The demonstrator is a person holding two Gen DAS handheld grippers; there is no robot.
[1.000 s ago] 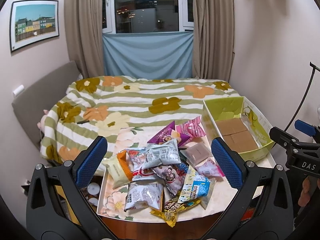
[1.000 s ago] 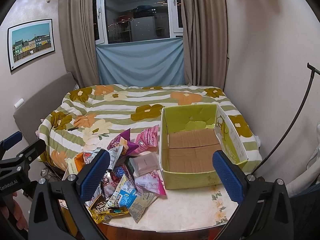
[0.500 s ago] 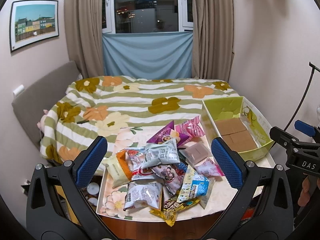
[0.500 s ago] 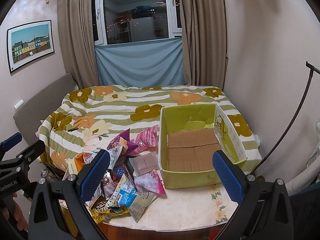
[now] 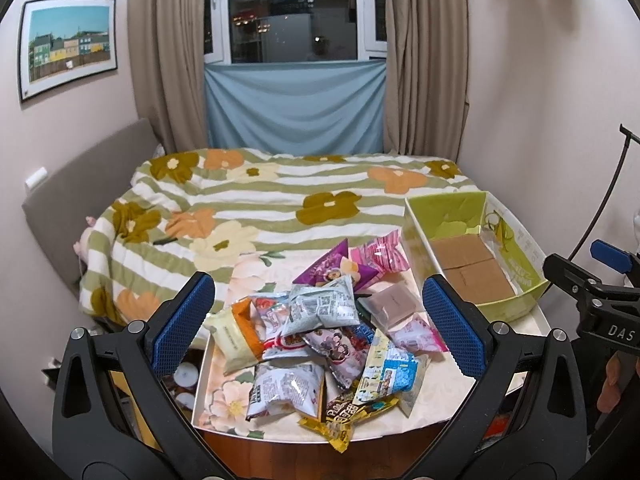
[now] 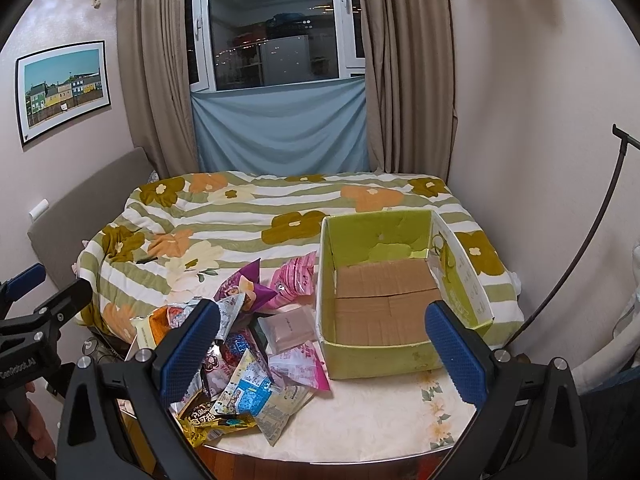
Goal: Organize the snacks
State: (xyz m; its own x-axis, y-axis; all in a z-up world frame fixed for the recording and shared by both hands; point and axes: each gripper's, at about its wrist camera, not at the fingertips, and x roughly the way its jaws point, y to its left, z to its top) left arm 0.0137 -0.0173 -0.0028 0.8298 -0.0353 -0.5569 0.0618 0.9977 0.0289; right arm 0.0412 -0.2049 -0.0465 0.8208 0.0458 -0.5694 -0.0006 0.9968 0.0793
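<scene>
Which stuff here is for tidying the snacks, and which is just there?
For the job:
snack packets
green box
left gripper, open
right gripper, open

Just there:
bed
framed picture
curtains
candles

Your right gripper (image 6: 322,346) hangs over the table (image 6: 372,420) with its jaws spread wide and nothing between them. Ahead sits a green cardboard box (image 6: 400,344), open-topped, brown flaps showing inside. Left of it lies your heap of snack packets (image 6: 256,344); a pink packet (image 6: 294,278) touches the box wall. Your left gripper (image 6: 36,304) shows at the left edge.
</scene>
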